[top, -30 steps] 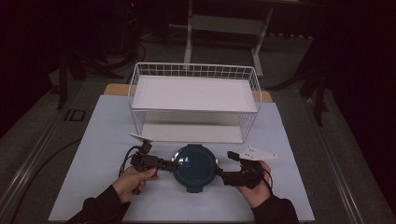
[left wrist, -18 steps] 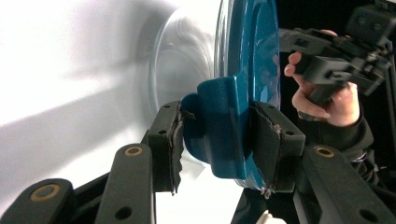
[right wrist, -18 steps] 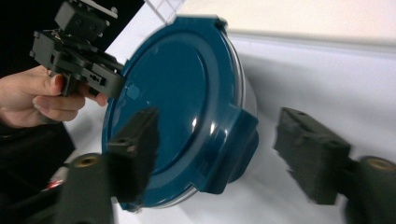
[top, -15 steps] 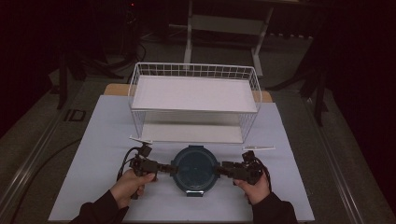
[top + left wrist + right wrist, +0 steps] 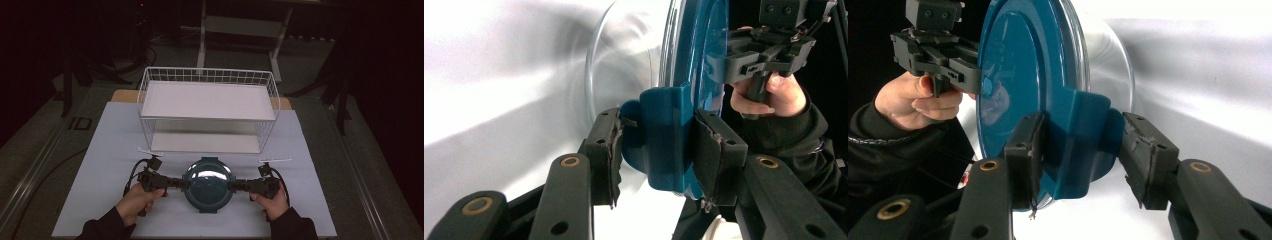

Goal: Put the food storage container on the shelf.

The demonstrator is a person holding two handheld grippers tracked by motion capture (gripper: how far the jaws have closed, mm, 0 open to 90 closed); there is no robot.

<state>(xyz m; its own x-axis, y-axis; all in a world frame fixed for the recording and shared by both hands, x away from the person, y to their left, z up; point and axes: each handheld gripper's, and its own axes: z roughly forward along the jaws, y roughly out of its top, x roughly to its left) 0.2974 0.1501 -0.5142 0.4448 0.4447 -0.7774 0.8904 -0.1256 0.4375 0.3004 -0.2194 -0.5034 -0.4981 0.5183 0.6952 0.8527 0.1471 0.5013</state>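
A round glass container with a teal lid sits on the white table near the front edge. My left gripper comes in level from the left and is shut on the lid's left clasp tab, one pad on each face. My right gripper comes in from the right. Its jaws have just been closing on the right clasp tab, and both pads now touch it. In the right gripper view the other hand and its gripper show beyond the lid.
A white wire basket shelf with two levels stands behind the container, its front close to the lid. The white table top has bare room to the left and right. Dark floor and stands lie beyond.
My right gripper has come down and in towards the lid's right tab, and its jaws have narrowed onto it. The left gripper has stayed on the left tab.
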